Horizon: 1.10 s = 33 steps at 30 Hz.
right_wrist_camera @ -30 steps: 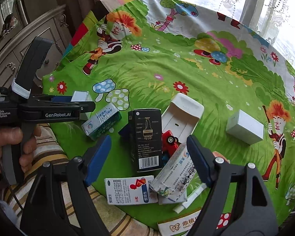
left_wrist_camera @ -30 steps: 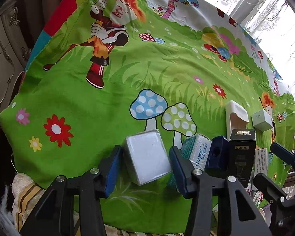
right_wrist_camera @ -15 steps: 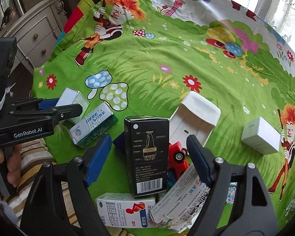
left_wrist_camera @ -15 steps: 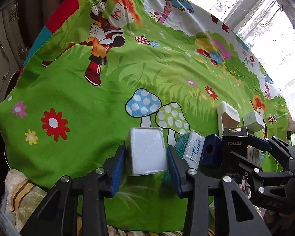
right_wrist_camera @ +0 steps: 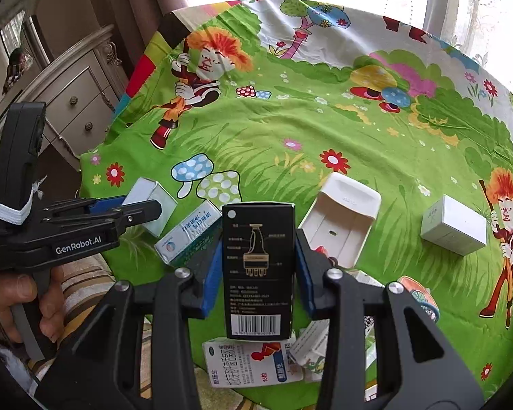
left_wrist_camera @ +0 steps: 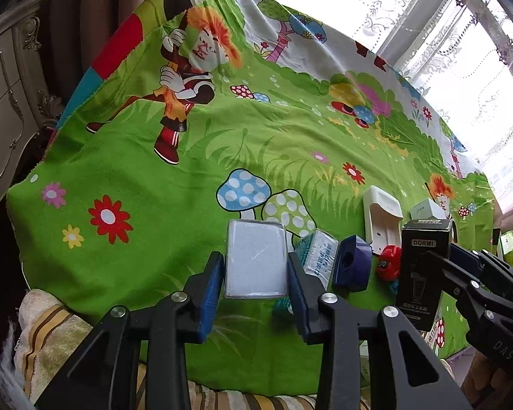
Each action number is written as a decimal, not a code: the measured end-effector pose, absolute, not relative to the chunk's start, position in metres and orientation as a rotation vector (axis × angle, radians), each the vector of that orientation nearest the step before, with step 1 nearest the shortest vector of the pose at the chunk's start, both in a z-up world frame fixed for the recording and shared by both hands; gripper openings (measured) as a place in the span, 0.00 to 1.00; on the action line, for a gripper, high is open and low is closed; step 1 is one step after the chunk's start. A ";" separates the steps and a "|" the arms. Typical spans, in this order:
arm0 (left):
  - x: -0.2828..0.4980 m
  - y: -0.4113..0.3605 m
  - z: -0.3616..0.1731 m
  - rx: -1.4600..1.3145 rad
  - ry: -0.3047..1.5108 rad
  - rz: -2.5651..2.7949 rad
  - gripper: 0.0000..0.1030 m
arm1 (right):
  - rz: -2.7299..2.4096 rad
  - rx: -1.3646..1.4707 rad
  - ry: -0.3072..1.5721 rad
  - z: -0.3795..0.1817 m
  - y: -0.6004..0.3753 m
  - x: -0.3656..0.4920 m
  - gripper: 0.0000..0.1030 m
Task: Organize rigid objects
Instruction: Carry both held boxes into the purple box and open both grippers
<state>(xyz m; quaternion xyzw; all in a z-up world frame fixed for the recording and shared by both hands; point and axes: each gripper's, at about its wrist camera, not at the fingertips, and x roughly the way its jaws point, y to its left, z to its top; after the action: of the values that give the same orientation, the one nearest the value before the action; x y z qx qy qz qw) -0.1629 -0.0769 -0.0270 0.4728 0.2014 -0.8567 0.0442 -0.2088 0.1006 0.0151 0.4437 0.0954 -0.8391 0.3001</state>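
Both grippers have just been closing, each w/ a box between the jaws. Vs a sec ago the right gripper [right_wrist_camera: 258, 270] was wide over the pile w/ the black box [right_wrist_camera: 258, 266] standing loose; now its blue pads [right_wrist_camera: 212, 273] sit flush on both sides of the box, so narrow and holding it. Left gripper [left_wrist_camera: 254, 273] was looser around the white box [left_wrist_camera: 255, 259], which sat skewed; now the box is squared up and pinched between the pads, narrow grip.

Meaning for task: two pickups look secured at once, so next is prob lift + place each somewhere tidy. Sorting itself not yet done, most items still in a heap.

Where things are: both boxes at the near edge of the tabletop [left_wrist_camera: 154, 205], covered by a green cartoon cloth. Teal-white carton [right_wrist_camera: 188, 235] lies between the two grippers, just beside the white box. Open white tray [right_wrist_camera: 342, 222] just right of the black box, red toy car [left_wrist_camera: 390, 261] near its base. White cube box [right_wrist_camera: 455, 225] well apart to the right. Red-blue pill carton [right_wrist_camera: 253, 362] lies flat under/near the black box bottom; cannot tell if touching.

Risk: black box is tall, may tip in the grip or clip neighbours on lift.
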 end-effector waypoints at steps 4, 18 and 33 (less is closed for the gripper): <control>-0.151 -0.069 -0.017 1.410 0.617 -2.654 0.37 | -2.265 1.133 0.201 0.036 0.114 -0.190 0.41; -0.104 0.017 0.026 1.373 0.509 -2.904 0.37 | -2.415 1.137 0.028 0.051 0.200 -0.107 0.41; -0.072 0.173 0.032 1.646 0.228 -3.153 0.37 | -2.731 1.245 -0.224 0.043 0.373 -0.016 0.41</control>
<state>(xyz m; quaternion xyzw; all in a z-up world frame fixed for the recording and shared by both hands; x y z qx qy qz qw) -0.0716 0.1725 0.0318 0.4515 0.0626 -0.8650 -0.2099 -0.0164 0.3729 0.0429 0.4127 -0.0741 -0.9055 0.0660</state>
